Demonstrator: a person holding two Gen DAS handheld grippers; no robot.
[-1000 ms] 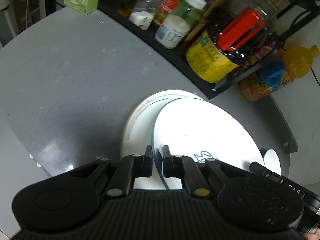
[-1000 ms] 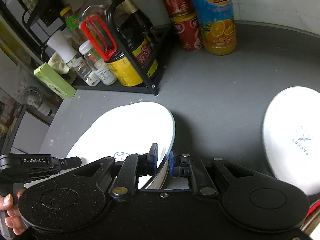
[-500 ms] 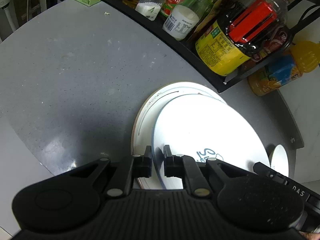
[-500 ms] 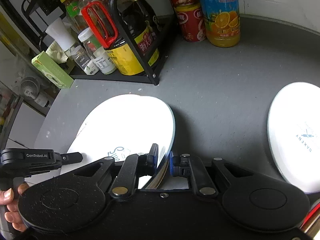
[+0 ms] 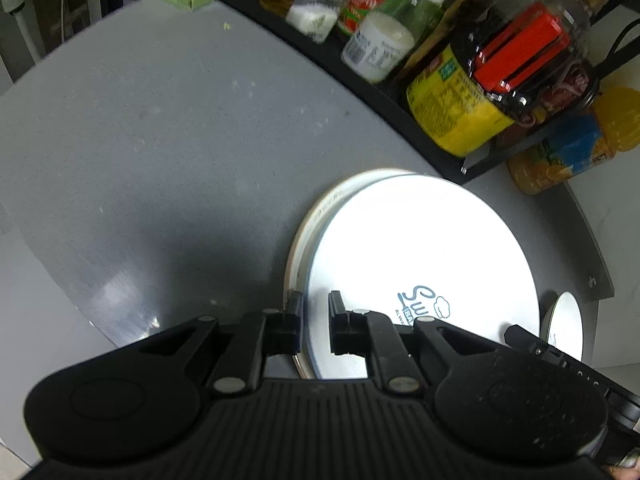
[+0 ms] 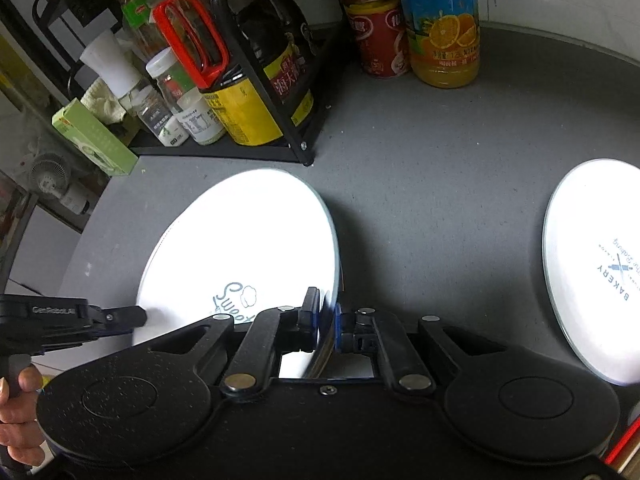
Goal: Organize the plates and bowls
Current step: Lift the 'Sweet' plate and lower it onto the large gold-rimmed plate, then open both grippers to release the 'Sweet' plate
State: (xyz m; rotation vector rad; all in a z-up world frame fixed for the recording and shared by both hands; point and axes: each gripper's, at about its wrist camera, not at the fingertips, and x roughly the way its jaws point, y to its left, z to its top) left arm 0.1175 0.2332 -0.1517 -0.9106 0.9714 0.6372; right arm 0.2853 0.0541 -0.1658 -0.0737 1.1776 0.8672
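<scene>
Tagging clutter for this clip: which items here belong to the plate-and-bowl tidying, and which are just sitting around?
Job:
- top plate, held by the left gripper and right gripper
- plate beneath
- bakery plate

Lying about:
- black rack with bottles and jars
- orange juice bottle
- red cans
- green box

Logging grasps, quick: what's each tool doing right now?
Left tool: open, straddling the plate rim.
Right tool: shut on the plate's opposite rim.
</scene>
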